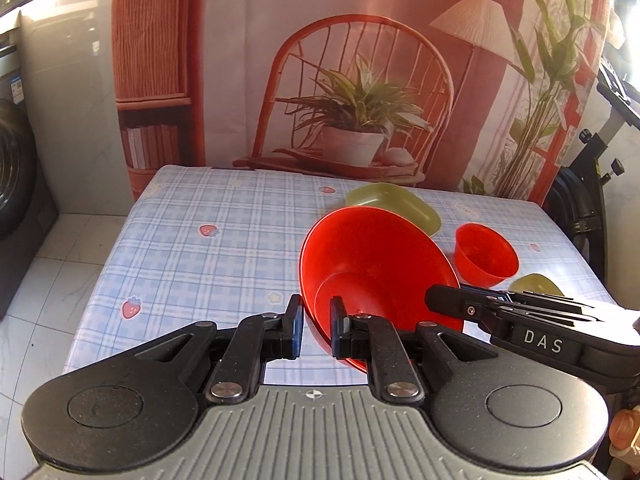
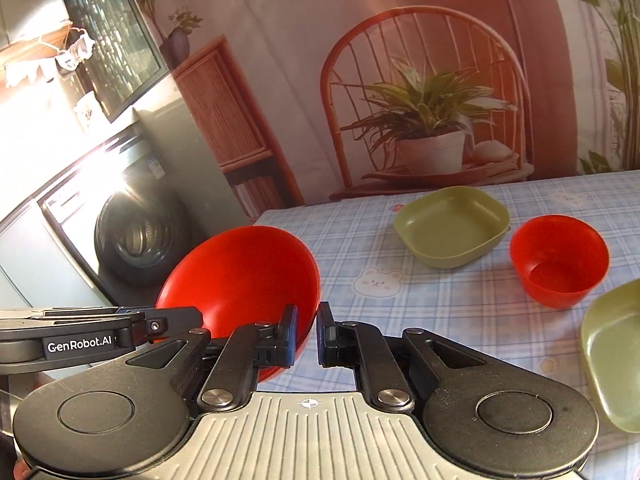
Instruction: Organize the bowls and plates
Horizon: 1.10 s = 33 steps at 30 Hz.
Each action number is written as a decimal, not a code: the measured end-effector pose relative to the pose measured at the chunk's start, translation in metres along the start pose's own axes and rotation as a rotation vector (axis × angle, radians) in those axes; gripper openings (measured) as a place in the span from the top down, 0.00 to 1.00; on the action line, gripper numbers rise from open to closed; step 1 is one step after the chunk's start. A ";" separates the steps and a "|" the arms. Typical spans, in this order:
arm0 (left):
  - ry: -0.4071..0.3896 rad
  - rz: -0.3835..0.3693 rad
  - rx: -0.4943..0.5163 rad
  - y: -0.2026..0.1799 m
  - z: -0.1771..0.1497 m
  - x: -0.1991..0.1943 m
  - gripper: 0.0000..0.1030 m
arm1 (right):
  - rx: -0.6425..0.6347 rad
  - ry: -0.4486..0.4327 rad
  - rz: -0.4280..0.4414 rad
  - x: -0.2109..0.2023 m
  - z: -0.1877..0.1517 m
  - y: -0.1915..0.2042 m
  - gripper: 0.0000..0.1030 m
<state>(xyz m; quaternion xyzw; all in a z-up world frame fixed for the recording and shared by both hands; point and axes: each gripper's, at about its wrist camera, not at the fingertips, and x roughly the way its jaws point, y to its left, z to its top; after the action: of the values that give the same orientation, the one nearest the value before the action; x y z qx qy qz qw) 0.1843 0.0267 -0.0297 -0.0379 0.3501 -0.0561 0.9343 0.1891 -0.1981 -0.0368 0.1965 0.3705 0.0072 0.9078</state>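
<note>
Two red bowls, seemingly two green dishes.

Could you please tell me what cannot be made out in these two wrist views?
- Right wrist view: nearer green dish cut off by the right edge.
- Left wrist view: right gripper fingertips hidden behind the large red bowl.
- Left wrist view: far green dish partly hidden by that bowl.
</note>
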 end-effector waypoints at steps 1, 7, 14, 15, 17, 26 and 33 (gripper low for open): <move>-0.001 -0.014 0.014 -0.012 0.001 0.002 0.86 | 0.022 -0.021 -0.008 -0.011 0.002 -0.013 0.92; 0.003 -0.098 0.104 -0.086 0.010 0.018 0.85 | 0.101 -0.104 -0.088 -0.054 0.007 -0.080 0.93; 0.034 -0.195 0.152 -0.157 0.013 0.047 0.85 | 0.165 -0.169 -0.192 -0.087 0.014 -0.148 0.93; 0.046 -0.203 0.162 -0.166 0.014 0.054 0.85 | 0.167 -0.174 -0.208 -0.089 0.014 -0.156 0.93; 0.066 -0.212 0.183 -0.178 0.018 0.067 0.85 | 0.163 -0.181 -0.234 -0.089 0.018 -0.170 0.93; 0.111 -0.210 0.168 -0.187 0.048 0.138 0.85 | 0.143 -0.150 -0.274 -0.044 0.043 -0.218 0.93; 0.151 -0.147 0.153 -0.179 0.058 0.188 0.85 | 0.116 -0.104 -0.283 0.003 0.054 -0.228 0.93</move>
<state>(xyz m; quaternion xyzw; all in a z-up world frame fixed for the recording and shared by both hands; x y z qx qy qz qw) 0.3489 -0.1734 -0.0887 0.0120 0.4104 -0.1536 0.8988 0.1980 -0.4275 -0.0863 0.1946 0.3468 -0.1521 0.9048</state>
